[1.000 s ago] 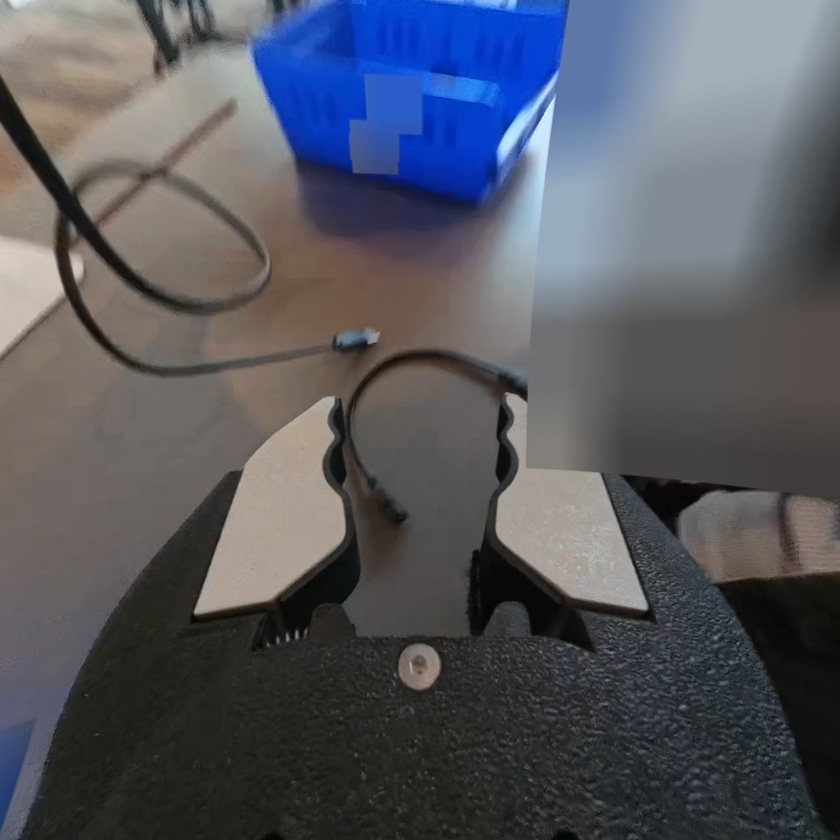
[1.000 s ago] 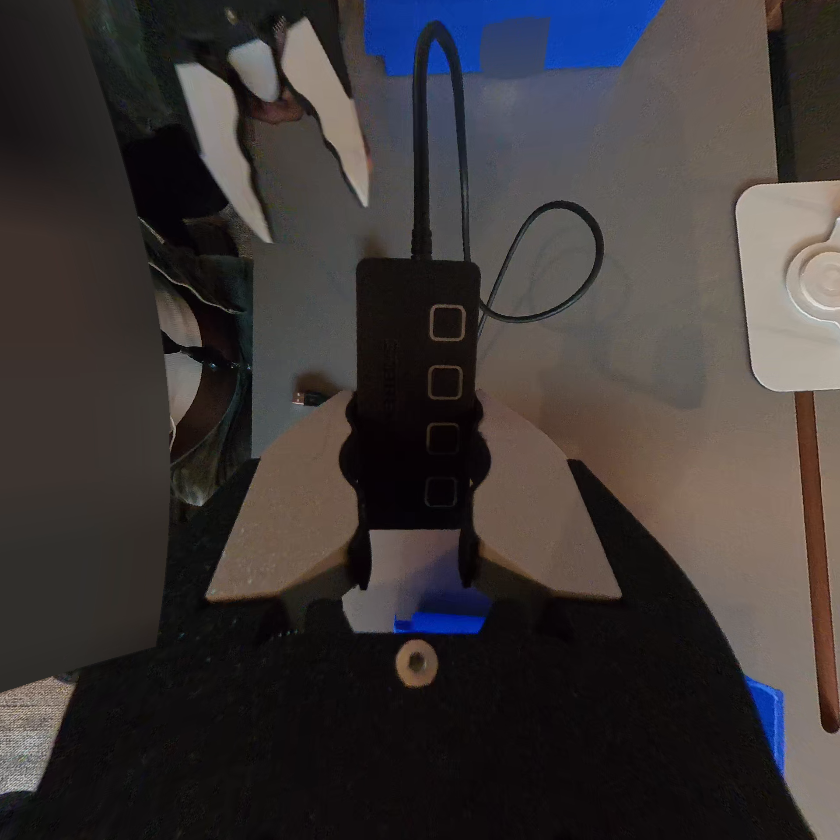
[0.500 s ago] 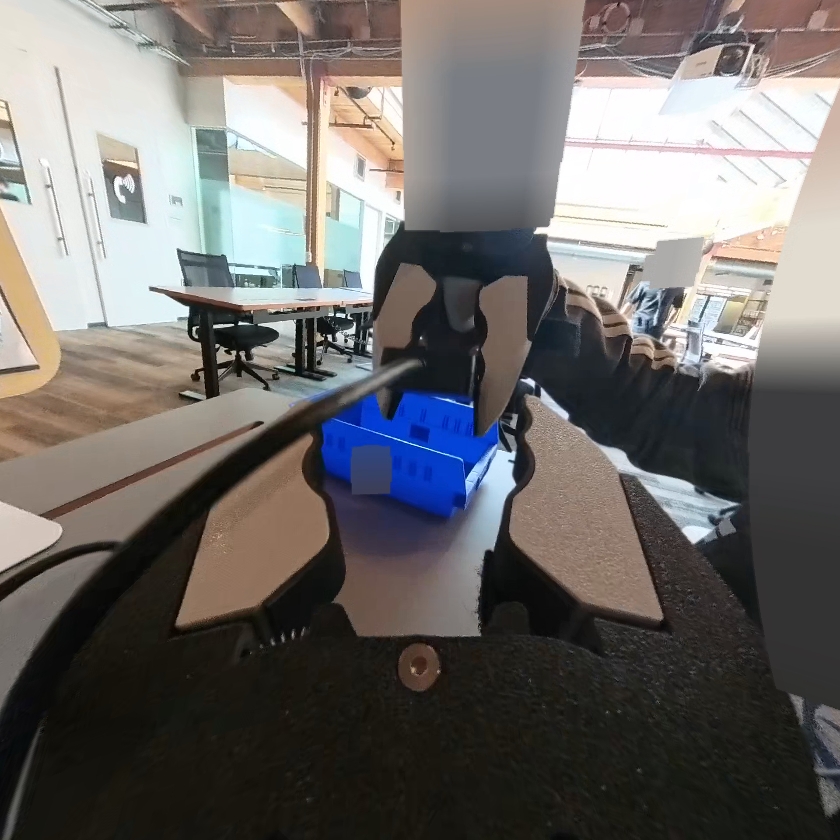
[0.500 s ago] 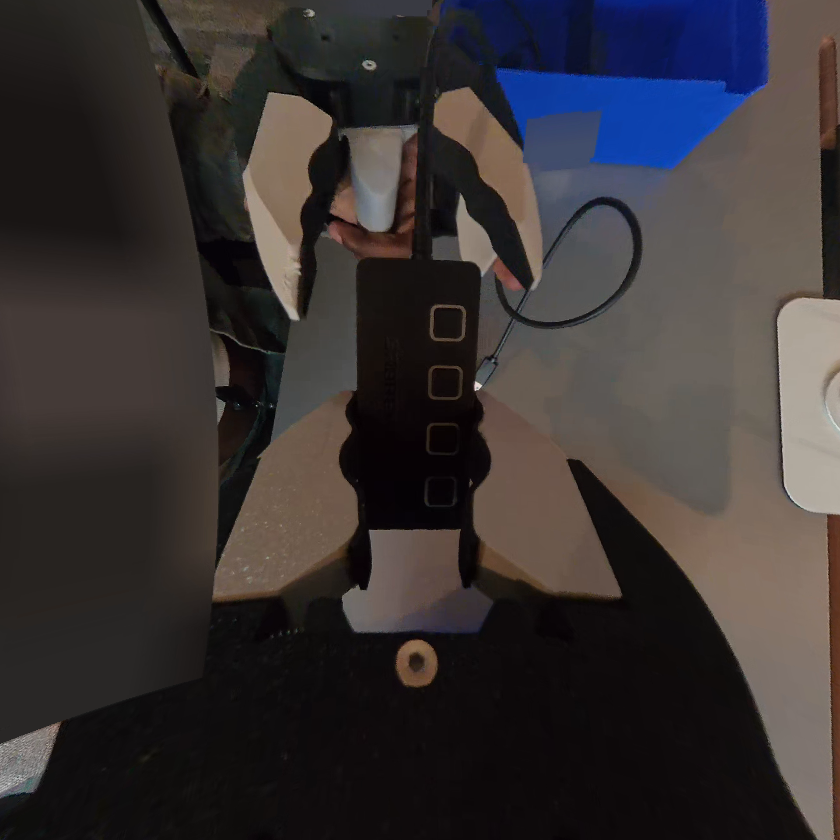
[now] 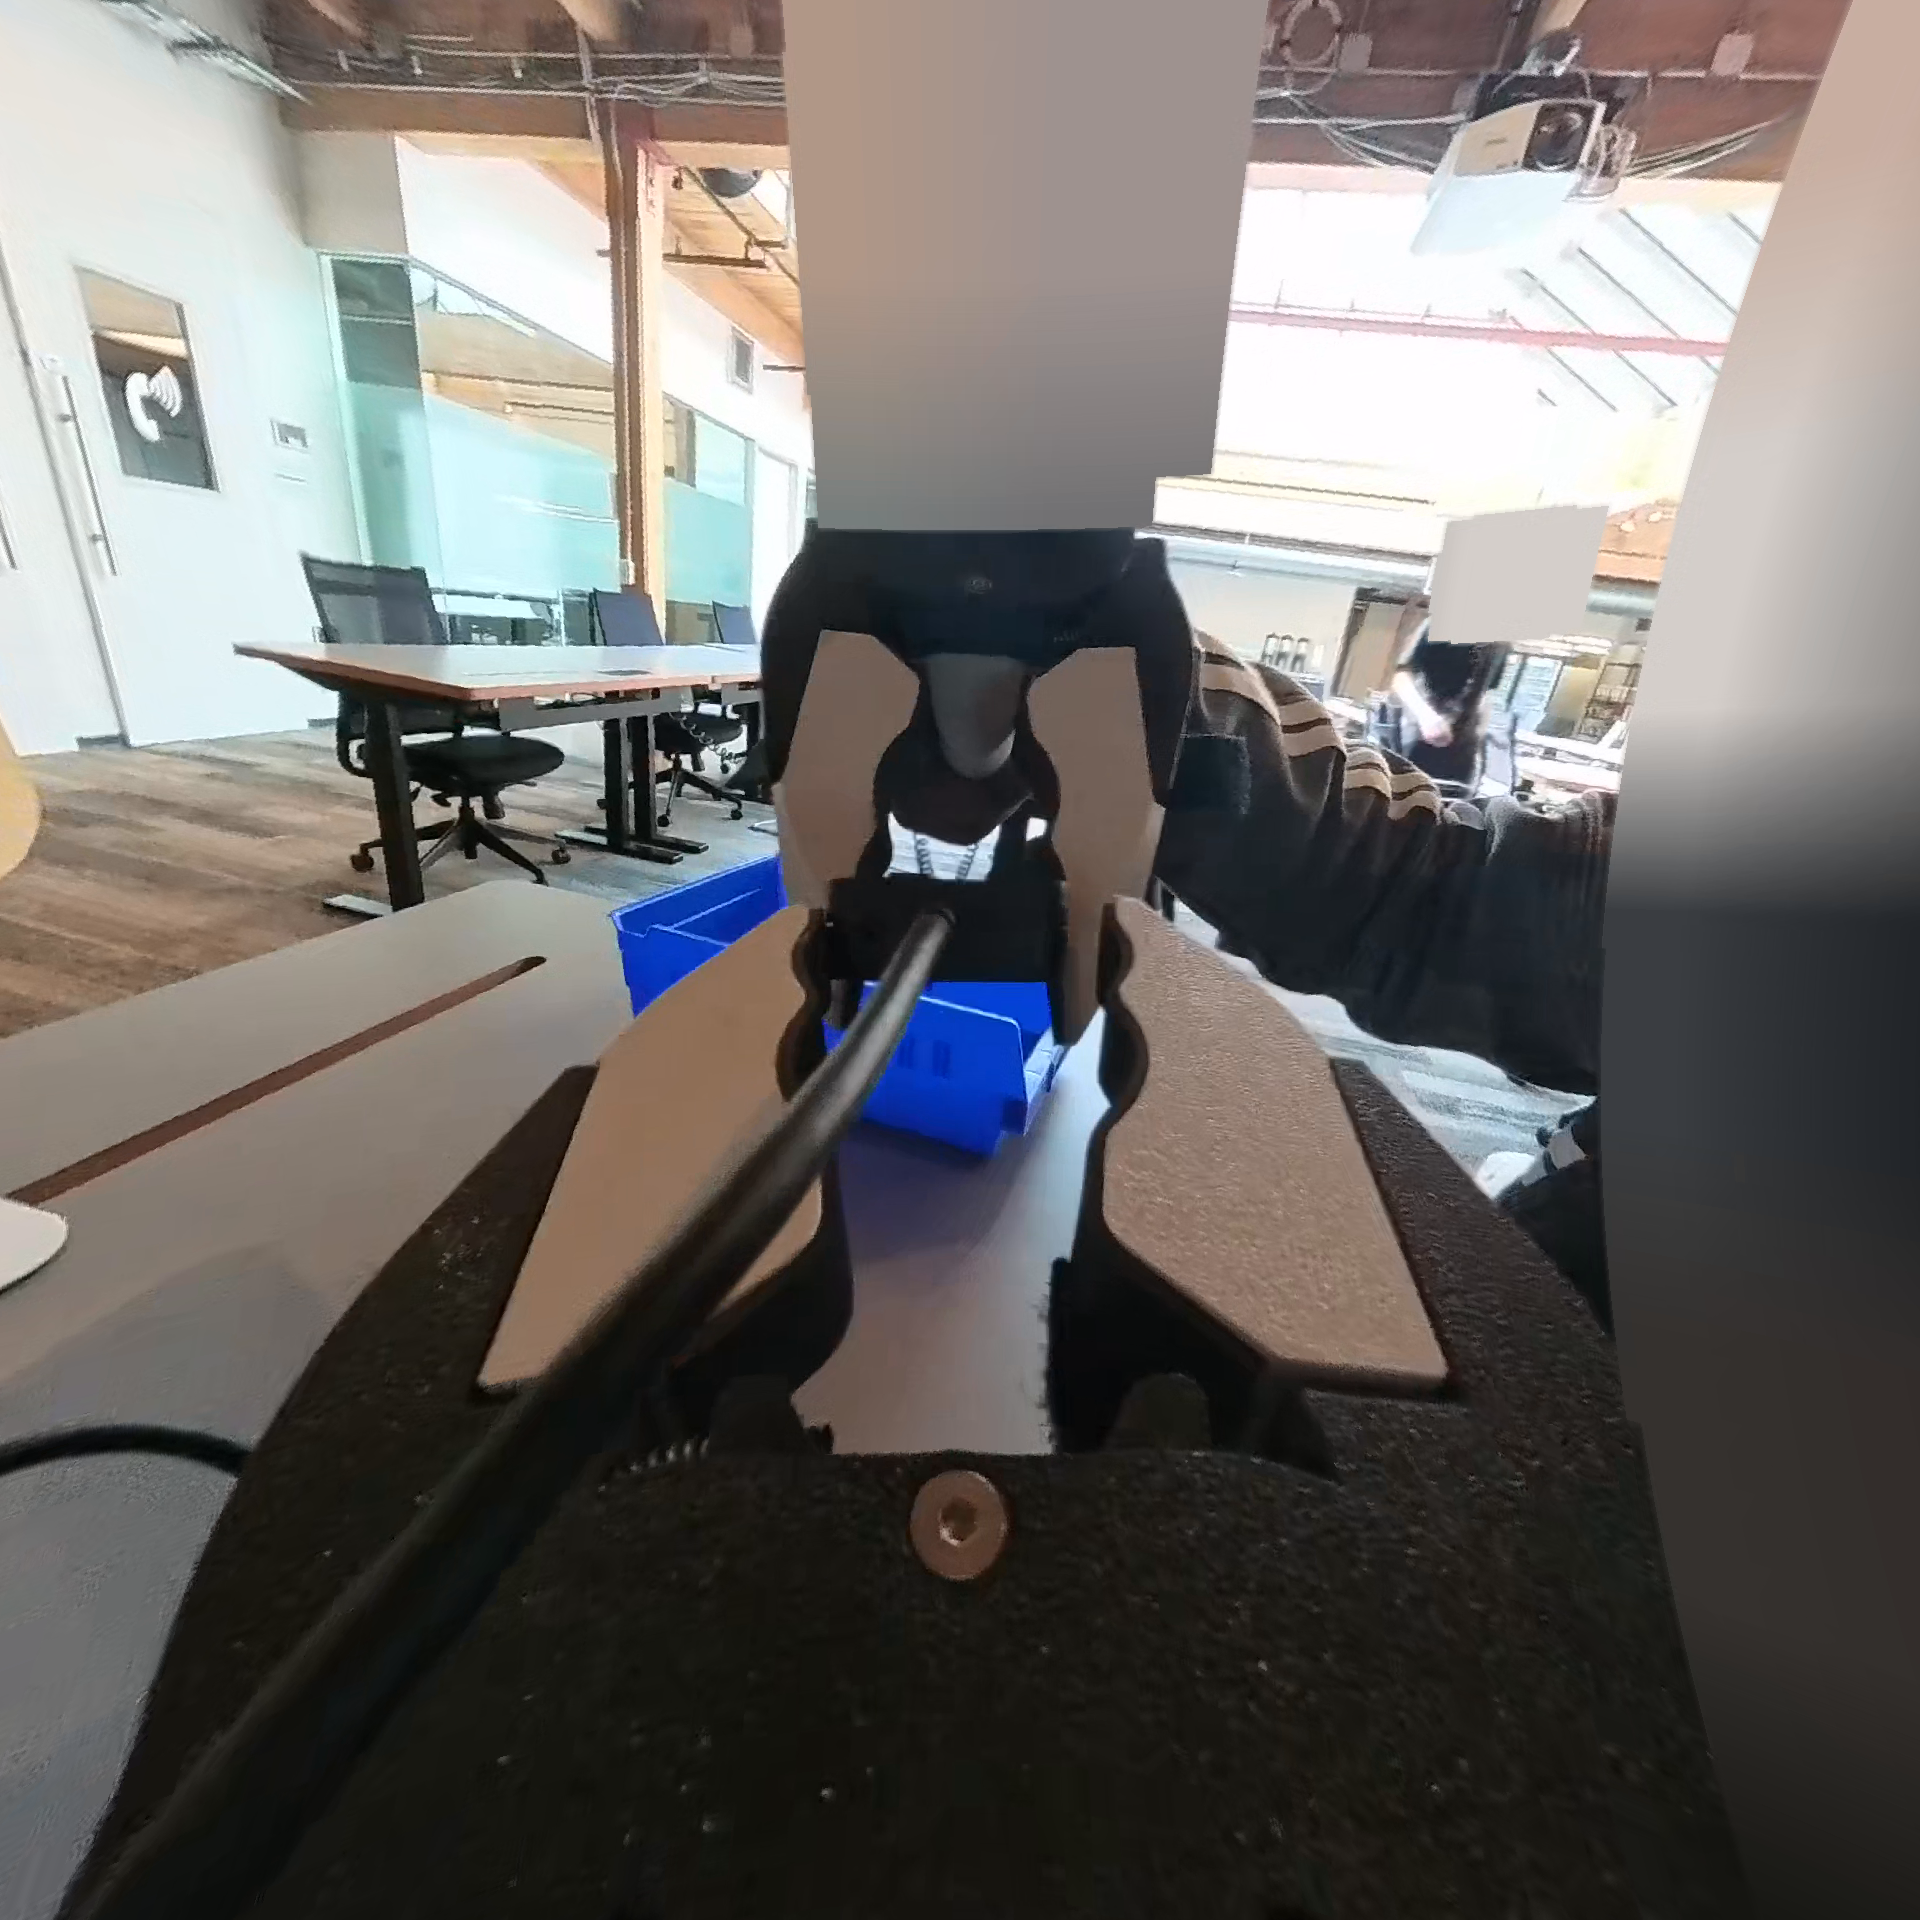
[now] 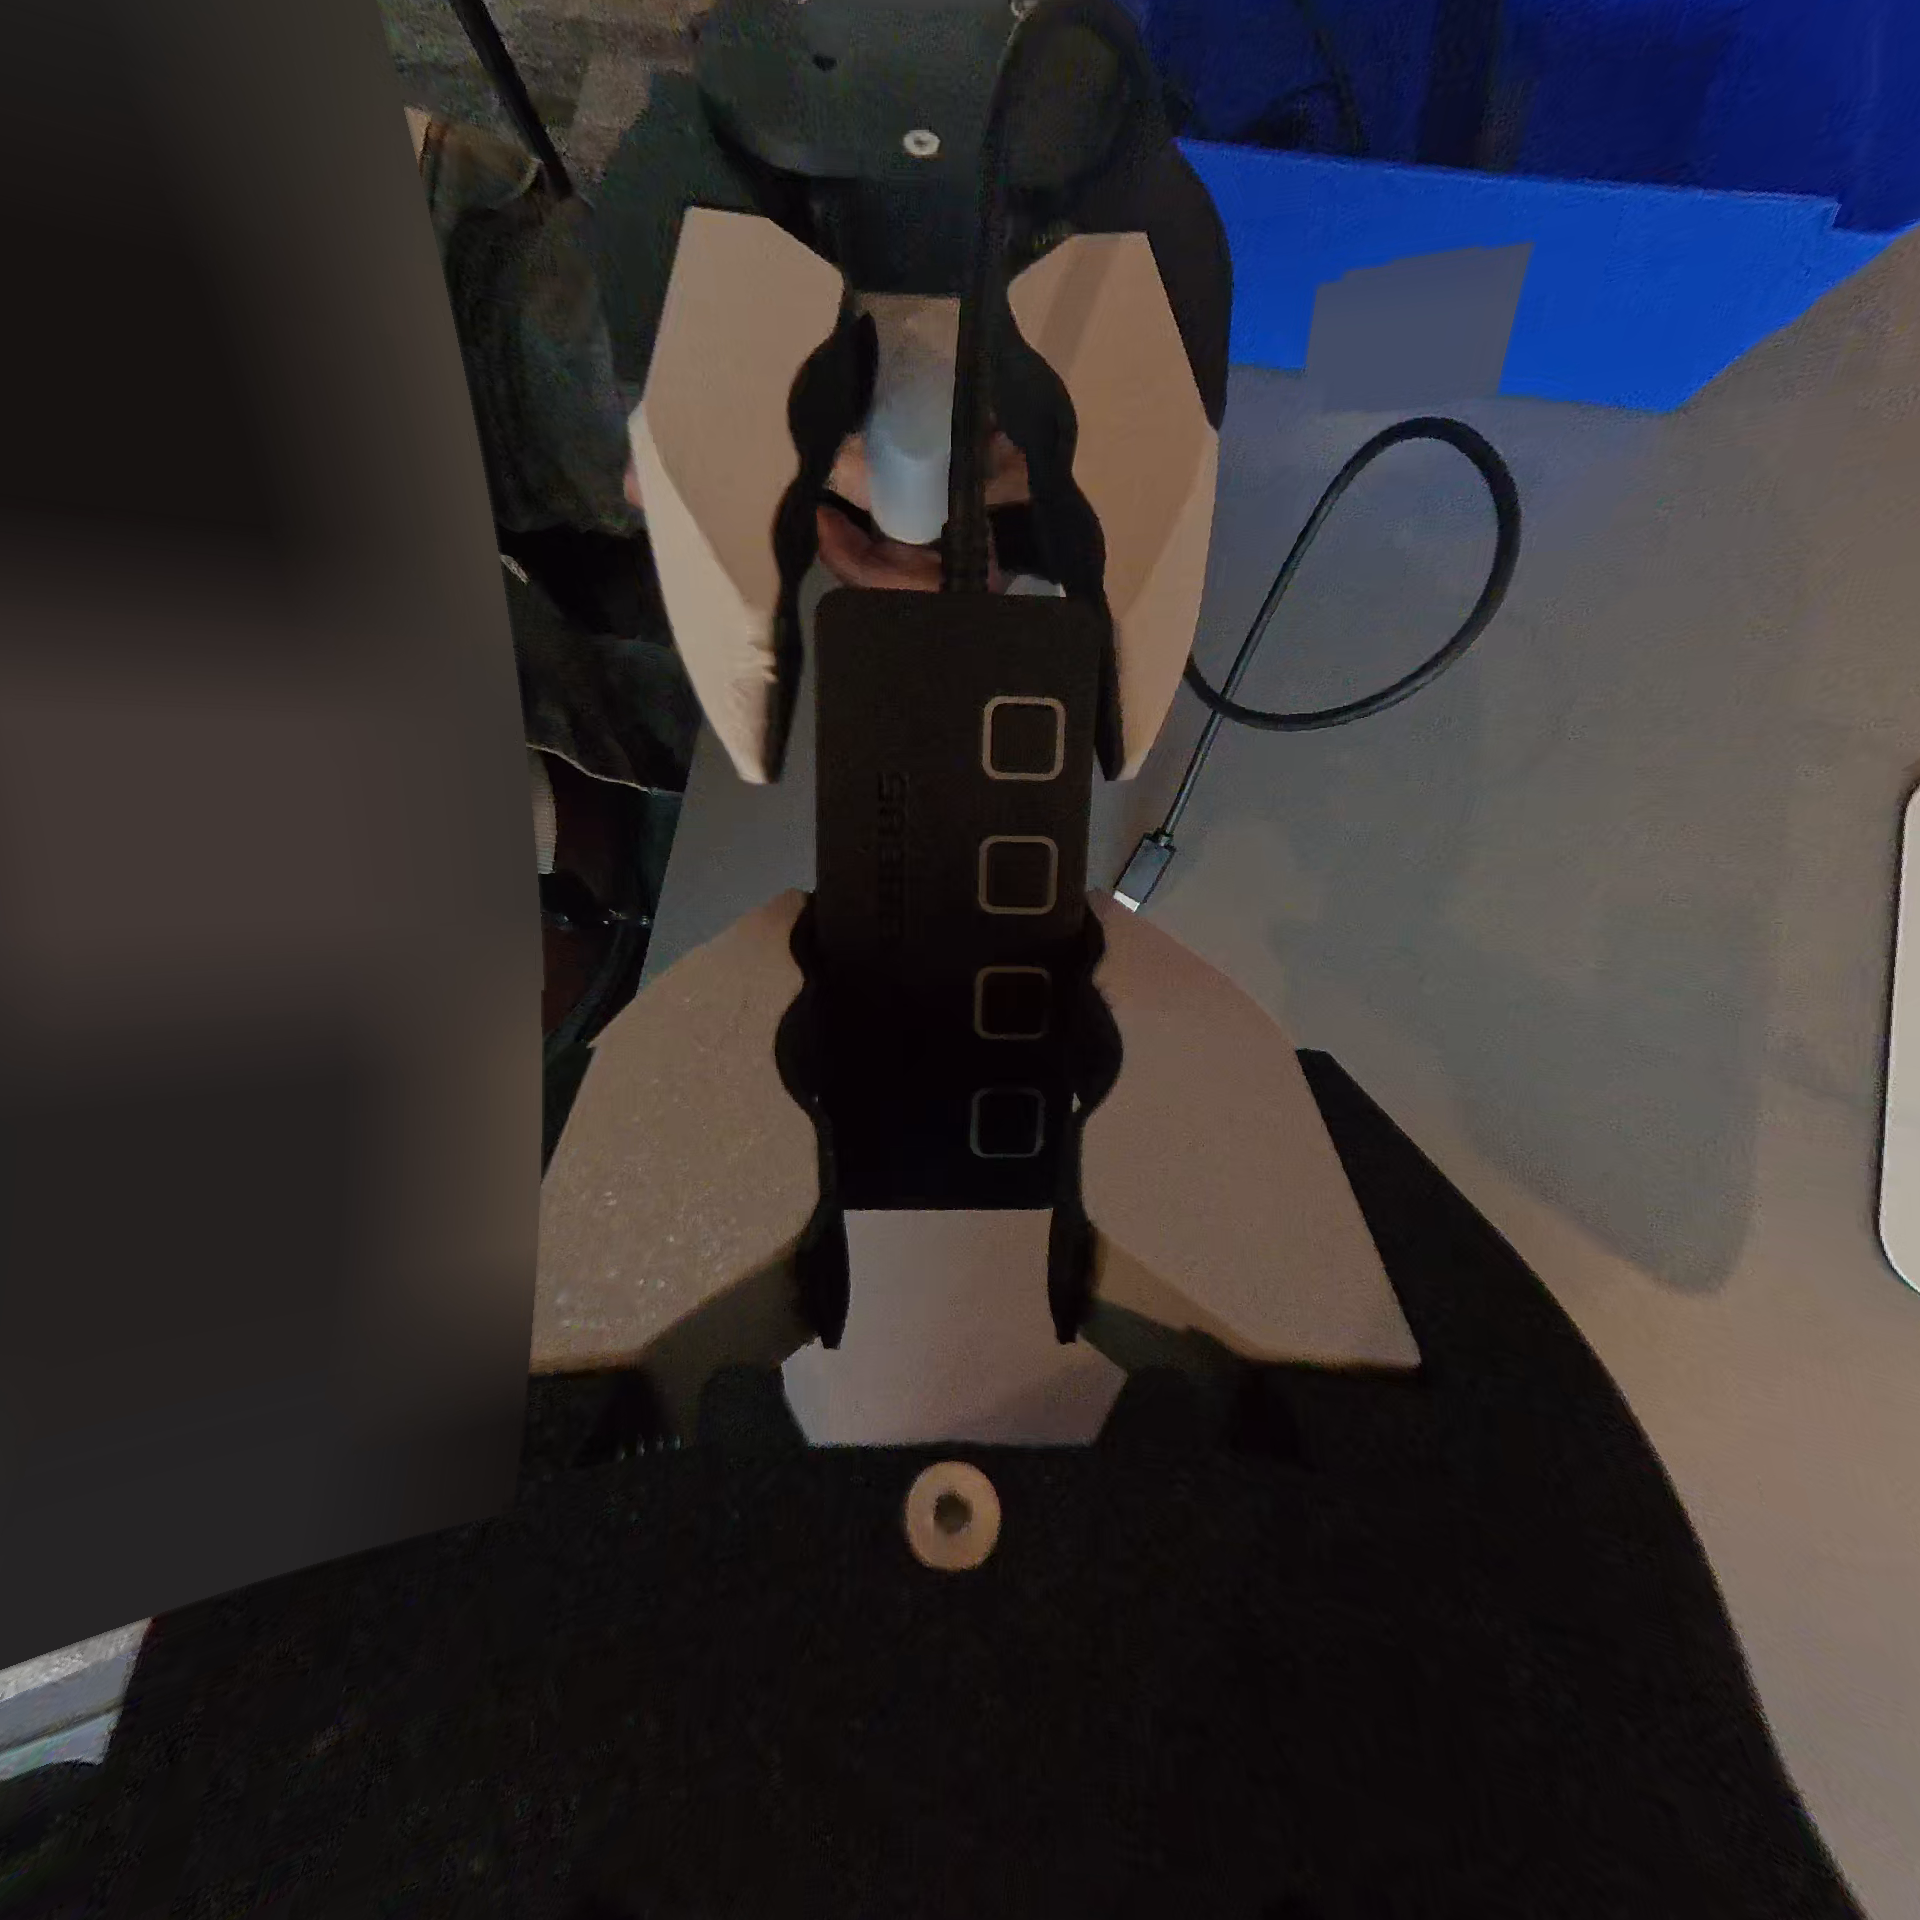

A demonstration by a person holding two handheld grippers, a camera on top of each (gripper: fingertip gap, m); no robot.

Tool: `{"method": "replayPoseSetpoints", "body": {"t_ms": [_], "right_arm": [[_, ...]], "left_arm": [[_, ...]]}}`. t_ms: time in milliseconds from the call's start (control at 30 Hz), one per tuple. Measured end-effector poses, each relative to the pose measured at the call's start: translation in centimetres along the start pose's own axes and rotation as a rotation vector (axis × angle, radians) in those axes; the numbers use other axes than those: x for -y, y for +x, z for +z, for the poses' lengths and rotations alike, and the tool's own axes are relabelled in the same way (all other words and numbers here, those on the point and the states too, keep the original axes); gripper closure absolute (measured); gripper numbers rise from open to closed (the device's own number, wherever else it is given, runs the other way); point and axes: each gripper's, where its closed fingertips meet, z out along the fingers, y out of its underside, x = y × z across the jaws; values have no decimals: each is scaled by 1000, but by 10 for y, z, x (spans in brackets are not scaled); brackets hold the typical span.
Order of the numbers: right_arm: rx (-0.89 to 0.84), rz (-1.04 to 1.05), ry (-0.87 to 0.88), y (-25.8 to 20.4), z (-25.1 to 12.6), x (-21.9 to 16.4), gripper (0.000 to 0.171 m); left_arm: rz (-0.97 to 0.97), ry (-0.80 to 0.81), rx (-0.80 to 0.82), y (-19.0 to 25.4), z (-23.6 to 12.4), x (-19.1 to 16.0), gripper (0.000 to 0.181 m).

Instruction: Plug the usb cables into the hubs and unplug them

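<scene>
My right gripper (image 6: 951, 914) is shut on a black USB hub (image 6: 951, 790) with a row of square buttons, held above the grey table (image 6: 1558, 935). My left gripper (image 5: 956, 935) faces it, open, its fingers (image 6: 717, 623) on either side of the hub's far end; I cannot tell whether they touch it. The hub's own black cable (image 5: 727, 1195) leaves that end and runs back between the left jaws. In the left wrist view the hub (image 5: 966, 935) shows end-on. A loose cable with a USB plug (image 6: 1143, 883) lies on the table to the right of the hub.
A blue plastic bin (image 6: 1558, 260) stands on the table behind the grippers and also shows in the left wrist view (image 5: 935, 1081). A white flat object (image 6: 1901, 1039) lies at the table's right edge. A person's dark sleeve (image 5: 1351, 831) reaches in behind the right gripper. The tips of both grippers are at nearly the same place.
My left gripper has swung up from looking down at the table to face the right gripper. It has closed in until its open fingers flank the hub's far end. The right gripper kept holding the hub.
</scene>
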Motion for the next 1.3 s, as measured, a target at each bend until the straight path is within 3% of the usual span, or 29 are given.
{"method": "replayPoseSetpoints", "body": {"t_ms": [167, 333, 500, 600, 700, 833, 1100, 1300], "right_arm": [[12, -17, -30, -1, 6, 0, 128], [4, -14, 52, 0, 5, 15, 127], [-173, -115, 118, 11, -12, 18, 100], [-258, -258, 91, 0, -23, 3, 106], [-225, -376, 78, -31, -25, -15, 120], [-194, -374, 68, -55, 4, -33, 125], [-25, -408, -19, -51, 119, -62, 132], [252, -550, -230, -91, 125, -117, 134]], "left_arm": [[8, -50, 6, -1, 1, -8, 138], [-1, 5, 6, -2, -6, 3, 138], [-36, 95, 20, -11, -29, 24, 138], [18, 105, 69, -16, -46, 33, 138], [58, 112, 117, -23, -63, 40, 138], [87, 140, 149, -29, -78, 50, 138], [125, 144, 167, -28, -88, 53, 138], [130, 139, 159, -26, -89, 51, 138]]}}
